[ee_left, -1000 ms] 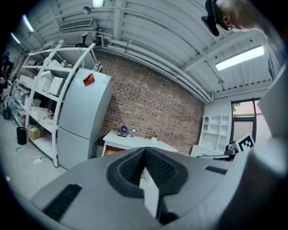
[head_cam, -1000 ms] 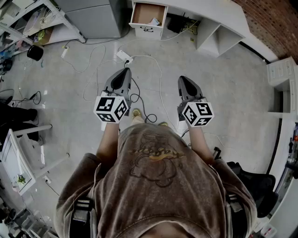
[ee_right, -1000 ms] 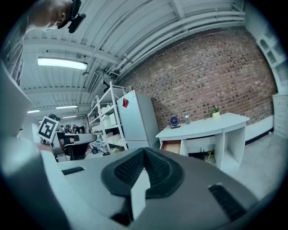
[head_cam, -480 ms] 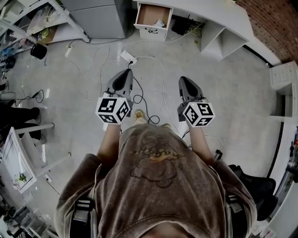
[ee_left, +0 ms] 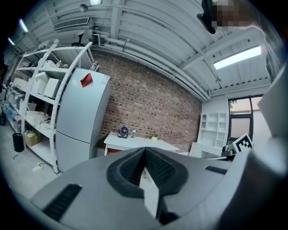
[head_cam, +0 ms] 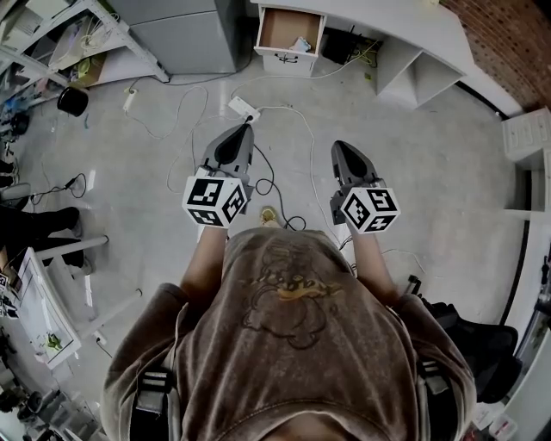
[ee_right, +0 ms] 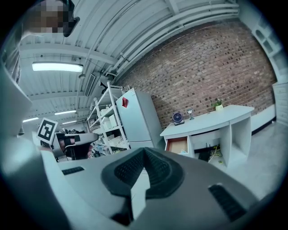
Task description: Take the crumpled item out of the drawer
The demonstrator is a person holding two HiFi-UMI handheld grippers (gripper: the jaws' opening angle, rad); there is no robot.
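Crumpled item [head_cam: 300, 43] not yet taken: whole job left, we judge: approach, grip, lift out. Table [head_cam: 387, 21] at 12 o'clock, well apart from us; its open drawer [head_cam: 277, 26] holds the item at the 3 o'clock side. Left tongs [head_cam: 246, 129] and right tongs [head_cam: 338, 146] both closed together, empty. Item too small to make out; drawer's near inside hidden.

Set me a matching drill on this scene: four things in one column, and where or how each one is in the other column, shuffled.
Things
1. crumpled white item
2. white power strip
3. small dark desk fan
4. left gripper

Place or state
A. on the grey floor
B. jaws together, nothing held
C. in the open wood-lined drawer
D. on the white desk top

Pairs: 1-C, 2-A, 3-D, 4-B
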